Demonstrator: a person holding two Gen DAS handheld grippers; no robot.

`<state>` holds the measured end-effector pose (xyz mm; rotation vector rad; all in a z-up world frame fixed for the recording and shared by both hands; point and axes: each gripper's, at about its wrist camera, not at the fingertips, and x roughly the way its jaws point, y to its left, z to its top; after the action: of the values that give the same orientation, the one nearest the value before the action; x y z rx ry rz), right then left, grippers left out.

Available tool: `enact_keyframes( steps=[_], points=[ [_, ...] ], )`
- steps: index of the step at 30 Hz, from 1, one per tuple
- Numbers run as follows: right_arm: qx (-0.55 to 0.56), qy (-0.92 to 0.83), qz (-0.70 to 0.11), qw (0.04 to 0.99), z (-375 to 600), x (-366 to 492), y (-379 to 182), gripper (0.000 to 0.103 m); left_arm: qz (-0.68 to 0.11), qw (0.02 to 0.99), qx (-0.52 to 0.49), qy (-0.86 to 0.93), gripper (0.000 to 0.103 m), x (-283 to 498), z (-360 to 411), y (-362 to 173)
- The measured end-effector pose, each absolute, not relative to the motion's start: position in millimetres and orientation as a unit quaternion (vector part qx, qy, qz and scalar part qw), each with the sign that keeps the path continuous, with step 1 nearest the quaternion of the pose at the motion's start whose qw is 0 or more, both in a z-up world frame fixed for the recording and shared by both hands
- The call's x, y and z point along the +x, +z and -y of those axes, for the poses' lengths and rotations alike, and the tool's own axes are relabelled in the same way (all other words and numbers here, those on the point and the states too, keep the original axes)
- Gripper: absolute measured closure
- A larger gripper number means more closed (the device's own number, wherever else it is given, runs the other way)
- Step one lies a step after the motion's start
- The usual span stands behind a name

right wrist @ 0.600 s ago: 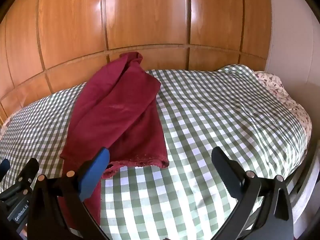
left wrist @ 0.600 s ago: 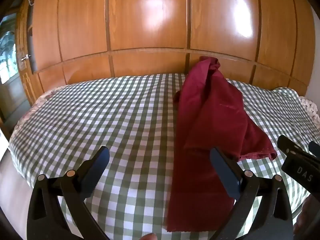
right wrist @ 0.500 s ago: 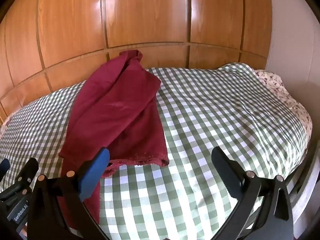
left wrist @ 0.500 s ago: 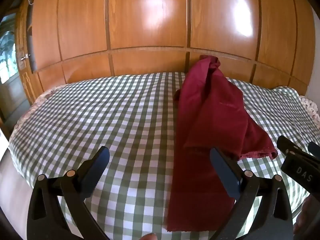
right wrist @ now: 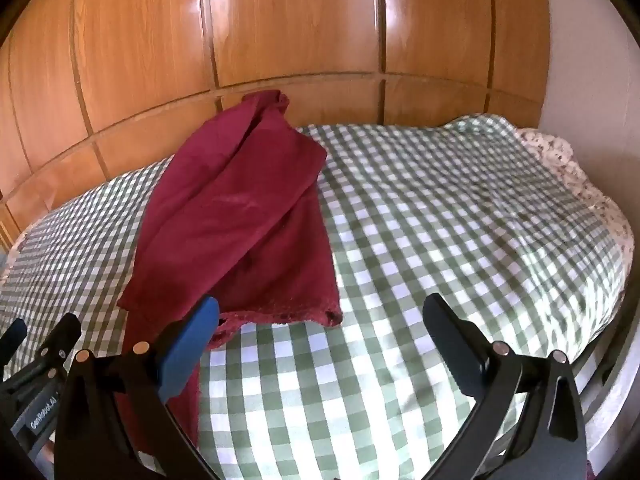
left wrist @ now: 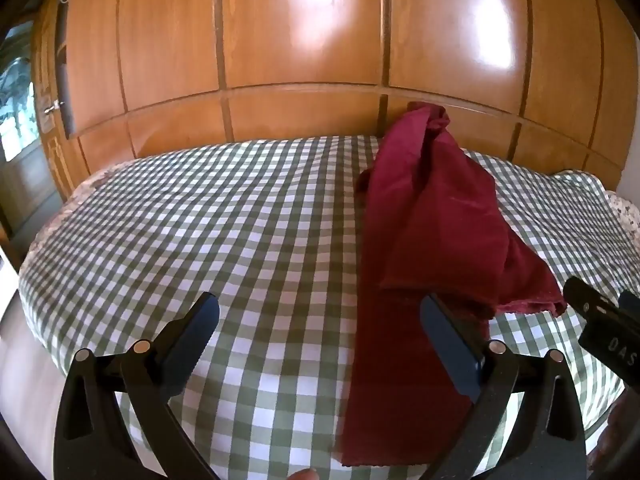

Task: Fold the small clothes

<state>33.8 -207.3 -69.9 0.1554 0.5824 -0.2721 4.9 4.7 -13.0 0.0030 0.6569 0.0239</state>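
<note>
While both tools hover low over the near edge of a bed (left wrist: pixel 168 240), a dark red garment (left wrist: pixel 424 232) lies lengthwise on the green-and-white checked bedspread (right wrist: pixel 460 220), its far end bunched up against the wooden panelled wall (left wrist: pixel 304 40) behind the bed; the cloth is loosely doubled over itself, one long strip running toward the near edge and a wider flap folded across it, ending in a rumpled hem. Seen from the left wrist, the left tongs (left wrist: pixel 320 336) are spread wide and grasp nothing, the right-hand finger (left wrist: pixel 450 346) poised above the long strip of the garment, the other over bare bedspread; the right tool shows as a dark shape at the frame's right edge. Seen from the right wrist, the right tongs (right wrist: pixel 320 336) are likewise released and empty, the blue-padded left-hand finger (right wrist: pixel 188 346) hanging just above the rumpled hem, the other over the checked cloth well apart from the garment; a strip of floral fabric (right wrist: pixel 560 160) edges the far right side of the bed, beside a pale wall (right wrist: pixel 580 60).
</note>
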Motion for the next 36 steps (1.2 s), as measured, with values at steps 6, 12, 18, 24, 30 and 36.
enact_keyframes(
  steps=[6,12,18,24,30,36],
  points=[
    [0.077,-0.118,-0.295,0.945,207,37,-77,0.002,-0.331,0.943,0.000,0.015,0.003,10,-9,-18],
    [0.093,-0.097,-0.293,0.947,207,36,-77,0.002,-0.332,0.943,0.002,0.019,0.004,10,-8,-18],
    [0.100,-0.089,-0.291,0.947,208,34,-75,0.002,-0.332,0.943,0.003,0.020,0.003,9,-9,-19],
    [0.096,-0.085,-0.286,0.950,206,33,-72,0.002,-0.333,0.943,0.002,0.021,0.003,8,-12,-18],
    [0.093,-0.080,-0.283,0.951,205,30,-69,0.002,-0.334,0.942,-0.001,0.024,0.003,8,-14,-17],
    [0.089,-0.077,-0.276,0.954,204,28,-66,0.002,-0.335,0.942,-0.002,0.025,0.003,8,-15,-16]
  ],
)
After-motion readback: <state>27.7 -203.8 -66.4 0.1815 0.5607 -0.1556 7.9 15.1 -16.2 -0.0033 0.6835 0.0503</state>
